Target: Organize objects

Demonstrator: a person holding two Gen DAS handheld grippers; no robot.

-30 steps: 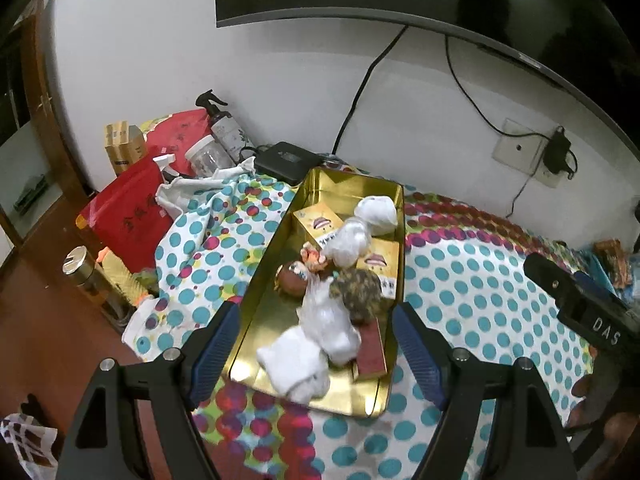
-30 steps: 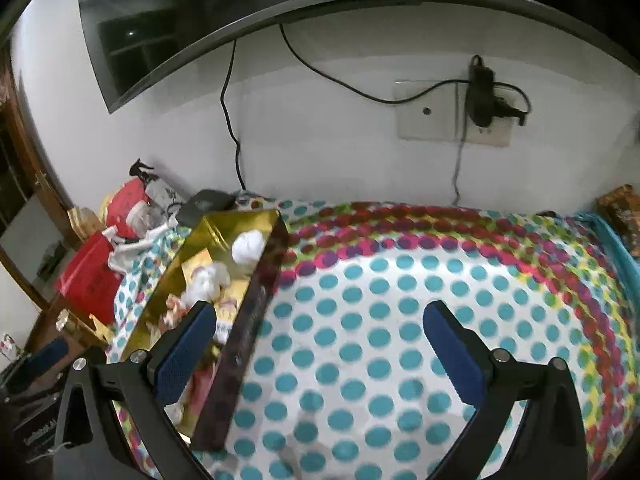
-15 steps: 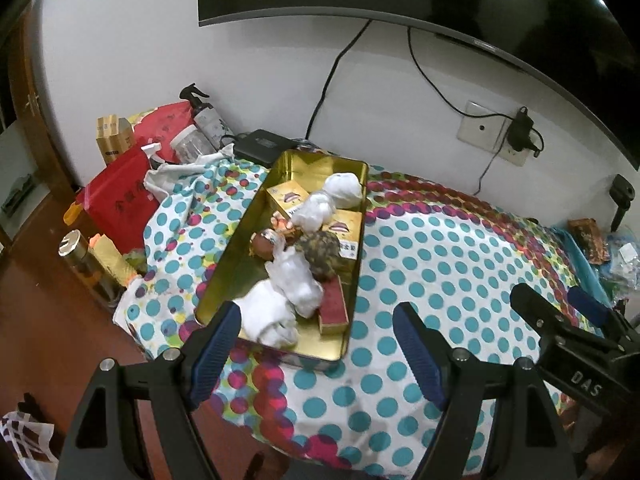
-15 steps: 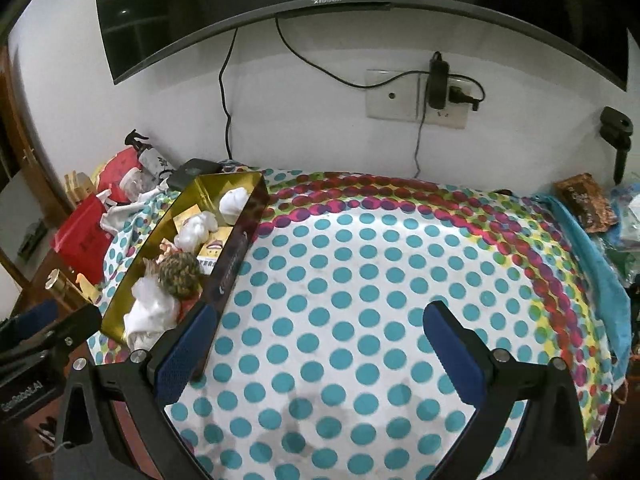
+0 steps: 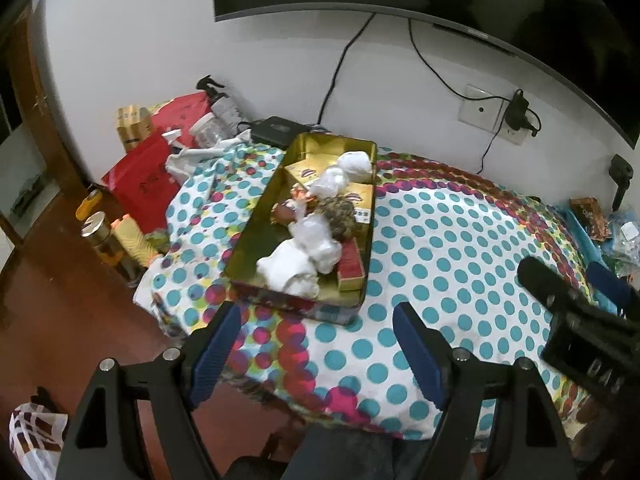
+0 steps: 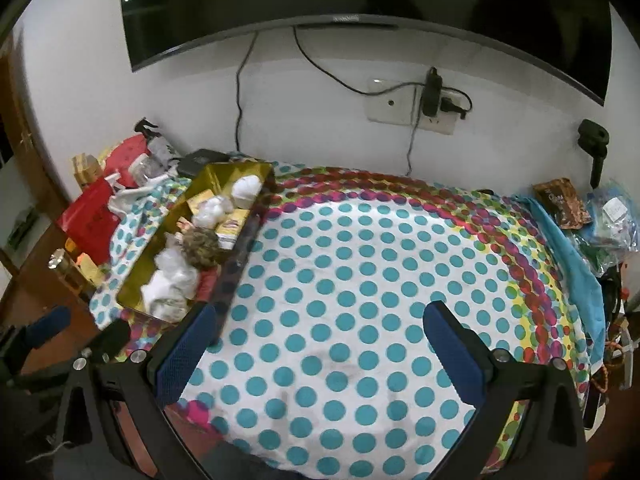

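Observation:
A gold tin tray (image 5: 256, 236) sits on the left part of a polka-dot tablecloth (image 5: 440, 240). It holds white wrapped bundles (image 5: 296, 268), a brown fuzzy ball (image 5: 340, 216), yellow boxes (image 5: 308, 170) and a red box (image 5: 350, 268). The tray also shows in the right wrist view (image 6: 208, 184). My left gripper (image 5: 316, 356) is open and empty, held back from the tray's near end. My right gripper (image 6: 320, 356) is open and empty over the bare cloth (image 6: 360, 280), to the right of the tray.
Red bags (image 5: 140, 180), a spray bottle (image 5: 218, 100), a jar (image 5: 208, 130) and a metal flask (image 5: 104, 244) crowd the table's left end. A TV (image 6: 360, 0), cables and a wall socket (image 6: 412, 100) are behind. Packets (image 6: 560, 200) lie at the right edge.
Both grippers have pulled back and up from the table, so the tray looks smaller and farther. Both stay open and empty. The tray's contents have not moved.

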